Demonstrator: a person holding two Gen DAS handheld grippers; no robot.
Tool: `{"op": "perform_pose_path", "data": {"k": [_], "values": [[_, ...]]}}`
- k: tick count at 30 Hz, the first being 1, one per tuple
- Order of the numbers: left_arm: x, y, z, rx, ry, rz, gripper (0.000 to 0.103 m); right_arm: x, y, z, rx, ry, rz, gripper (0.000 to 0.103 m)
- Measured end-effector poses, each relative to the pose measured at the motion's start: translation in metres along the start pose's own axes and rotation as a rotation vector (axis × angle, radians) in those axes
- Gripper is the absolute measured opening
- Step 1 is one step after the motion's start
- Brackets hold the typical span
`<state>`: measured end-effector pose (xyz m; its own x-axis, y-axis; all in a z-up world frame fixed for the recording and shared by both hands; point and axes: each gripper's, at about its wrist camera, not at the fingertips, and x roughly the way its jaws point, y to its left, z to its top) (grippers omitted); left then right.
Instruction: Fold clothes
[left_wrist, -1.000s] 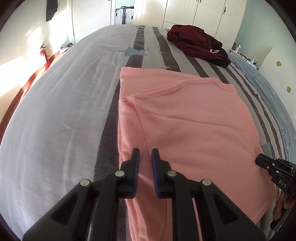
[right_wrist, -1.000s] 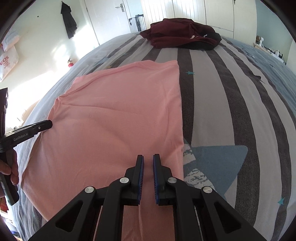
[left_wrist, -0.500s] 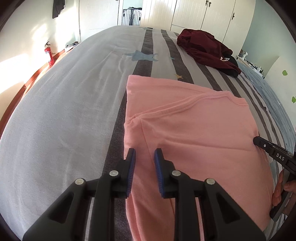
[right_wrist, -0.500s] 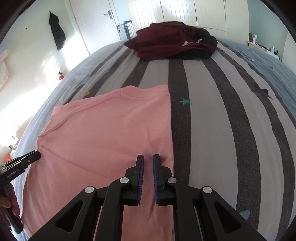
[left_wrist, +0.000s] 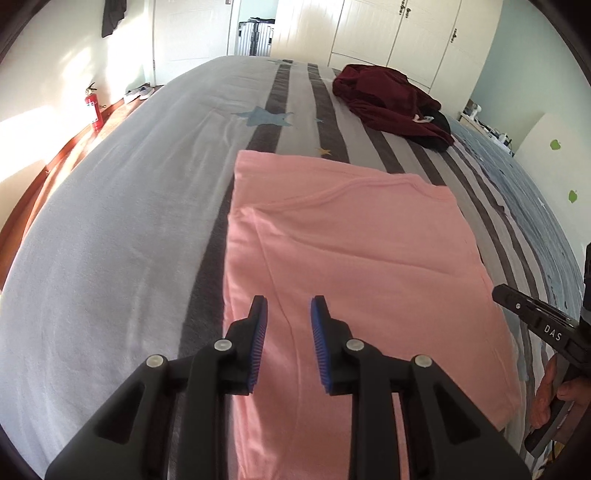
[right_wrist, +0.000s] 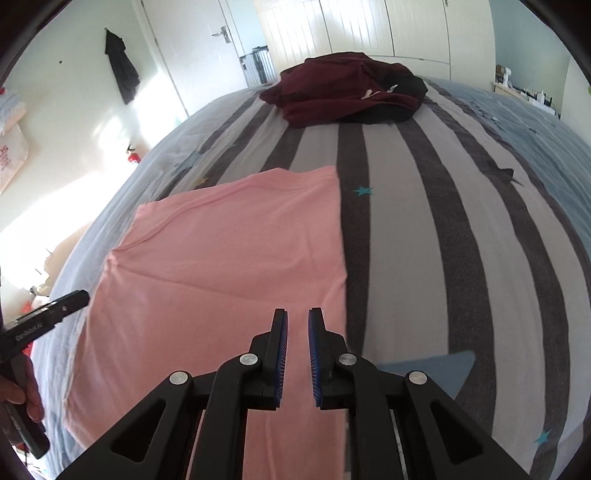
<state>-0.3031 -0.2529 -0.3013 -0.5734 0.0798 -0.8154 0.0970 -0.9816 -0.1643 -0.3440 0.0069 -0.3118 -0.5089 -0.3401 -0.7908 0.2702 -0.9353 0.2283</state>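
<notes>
Pink shirt (left_wrist: 354, 266) lay folded to a flat rectangle on the bed (left_wrist: 110, 221), near side of the maroon pile (right_wrist: 343, 88). My left gripper (left_wrist: 289, 310) and right gripper (right_wrist: 297, 321), jaws just opening, gripped nothing. I judged further folds pending; pile untouched.

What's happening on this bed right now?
A person is folding clothes with a hand-held gripper in each hand. The pink shirt lies flat on the striped bed, sides already folded in. The left gripper and right gripper hover over its near edge, slightly open, holding nothing. A dark red pile waits beyond.
</notes>
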Motion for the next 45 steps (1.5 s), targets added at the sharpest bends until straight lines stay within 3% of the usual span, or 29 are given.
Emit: {"op": "perform_pose_path", "data": {"k": [4,8,13,17,26,33,39,43,45], "values": [[0.007,0.000,-0.023,-0.018,0.051,0.031,0.021,0.004,0.015,-0.023,-0.022,0.049,0.021,0.012],[0.002,0.007,-0.039,0.005,0.039,0.031,0.021,0.001,0.021,-0.052,-0.080,0.051,-0.008,0.012],[-0.014,0.004,-0.038,0.010,0.040,0.052,0.021,-0.015,0.018,-0.061,-0.059,0.053,-0.015,0.012],[-0.034,-0.003,-0.040,-0.017,0.018,-0.001,0.021,-0.026,0.019,-0.059,-0.028,0.051,-0.008,0.011],[-0.036,-0.013,-0.100,-0.011,0.064,0.016,0.021,-0.031,0.033,-0.097,-0.018,0.085,0.041,0.011],[-0.060,-0.015,-0.114,-0.027,0.085,0.028,0.021,-0.050,0.028,-0.116,-0.031,0.119,0.039,0.010],[-0.077,-0.040,-0.099,-0.037,0.029,-0.079,0.021,-0.065,0.043,-0.105,-0.051,0.096,0.069,0.011],[-0.056,-0.052,-0.102,-0.053,0.063,-0.163,0.021,-0.059,0.065,-0.096,-0.046,0.066,0.145,0.011],[-0.048,-0.052,-0.112,-0.042,0.079,-0.167,0.021,-0.050,0.072,-0.100,-0.039,0.078,0.170,0.011]]}}
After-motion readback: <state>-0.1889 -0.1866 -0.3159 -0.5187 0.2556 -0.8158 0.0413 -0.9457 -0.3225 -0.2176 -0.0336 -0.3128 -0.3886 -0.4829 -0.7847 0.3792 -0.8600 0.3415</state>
